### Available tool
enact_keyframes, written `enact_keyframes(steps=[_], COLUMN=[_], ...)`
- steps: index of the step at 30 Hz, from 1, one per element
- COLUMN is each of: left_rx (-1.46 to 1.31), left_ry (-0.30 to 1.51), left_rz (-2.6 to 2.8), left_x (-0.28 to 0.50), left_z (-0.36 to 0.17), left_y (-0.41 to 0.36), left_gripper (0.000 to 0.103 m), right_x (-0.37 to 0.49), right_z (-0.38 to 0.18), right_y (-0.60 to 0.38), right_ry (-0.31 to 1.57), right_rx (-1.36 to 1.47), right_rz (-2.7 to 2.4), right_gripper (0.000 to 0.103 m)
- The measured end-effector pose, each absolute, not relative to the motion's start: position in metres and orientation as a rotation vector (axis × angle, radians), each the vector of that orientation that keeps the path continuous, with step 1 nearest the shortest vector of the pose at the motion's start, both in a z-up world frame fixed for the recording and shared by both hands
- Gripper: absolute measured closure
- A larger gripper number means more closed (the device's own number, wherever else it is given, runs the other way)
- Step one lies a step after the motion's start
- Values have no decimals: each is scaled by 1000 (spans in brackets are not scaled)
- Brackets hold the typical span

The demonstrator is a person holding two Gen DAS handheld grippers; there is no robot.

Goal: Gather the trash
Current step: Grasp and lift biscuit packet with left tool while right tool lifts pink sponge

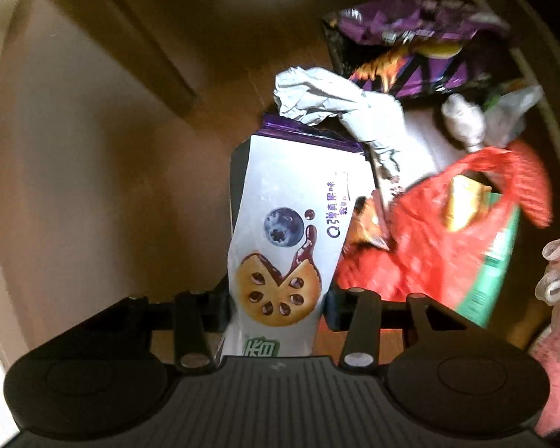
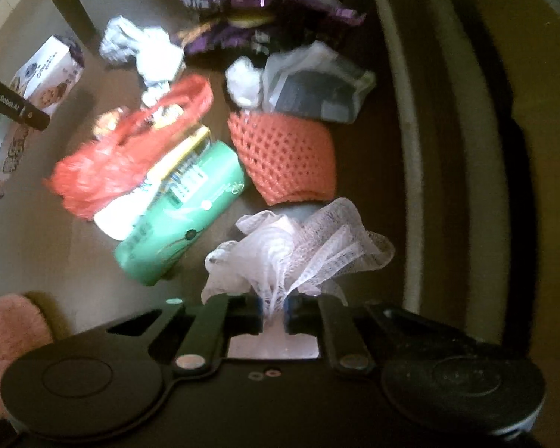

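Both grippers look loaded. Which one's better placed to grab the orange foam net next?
Right, once freed. Orange foam net lies just ahead of the right gripper, which is shut on the white mesh. Left gripper clamps the cookie box, farther off.

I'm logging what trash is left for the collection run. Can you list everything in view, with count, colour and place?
Cookie box: 1, white and purple, in the left gripper.
Mesh netting: 1, white, in the right gripper.
Plastic bag: 1, red, middle of the pile.
Green package: 1, green, partly under the bag.
Foam net sleeve: 1, orange, right of the green package.
Snack bag: 1, purple, far side.
Crumpled paper: 1, white, near the snack bag.
Slipper: 1, pink, lower left.
Left gripper: shut.
Right gripper: shut.
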State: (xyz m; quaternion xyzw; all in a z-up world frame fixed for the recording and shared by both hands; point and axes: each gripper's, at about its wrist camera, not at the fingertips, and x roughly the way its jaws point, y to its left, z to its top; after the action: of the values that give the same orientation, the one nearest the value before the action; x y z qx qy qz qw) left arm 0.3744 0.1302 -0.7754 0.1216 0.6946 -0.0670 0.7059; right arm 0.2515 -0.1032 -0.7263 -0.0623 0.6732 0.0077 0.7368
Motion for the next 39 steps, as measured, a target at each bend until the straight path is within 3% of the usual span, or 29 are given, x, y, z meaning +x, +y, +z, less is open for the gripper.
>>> enact_keyframes(steps=[24,39], left_rx=[54,-56], left_ry=[1375,1174], left_rz=[-149,-109], left_x=[330,341], left_z=[-335,-134], left_y=[82,55], left_gripper=[58,58], right_x=[272,294], right_z=[-286,-94], right_y=[-92,-87], right_ry=[1115,842], right_rx=[-115,-148], right_rz=[249,396], right_gripper=[94,94])
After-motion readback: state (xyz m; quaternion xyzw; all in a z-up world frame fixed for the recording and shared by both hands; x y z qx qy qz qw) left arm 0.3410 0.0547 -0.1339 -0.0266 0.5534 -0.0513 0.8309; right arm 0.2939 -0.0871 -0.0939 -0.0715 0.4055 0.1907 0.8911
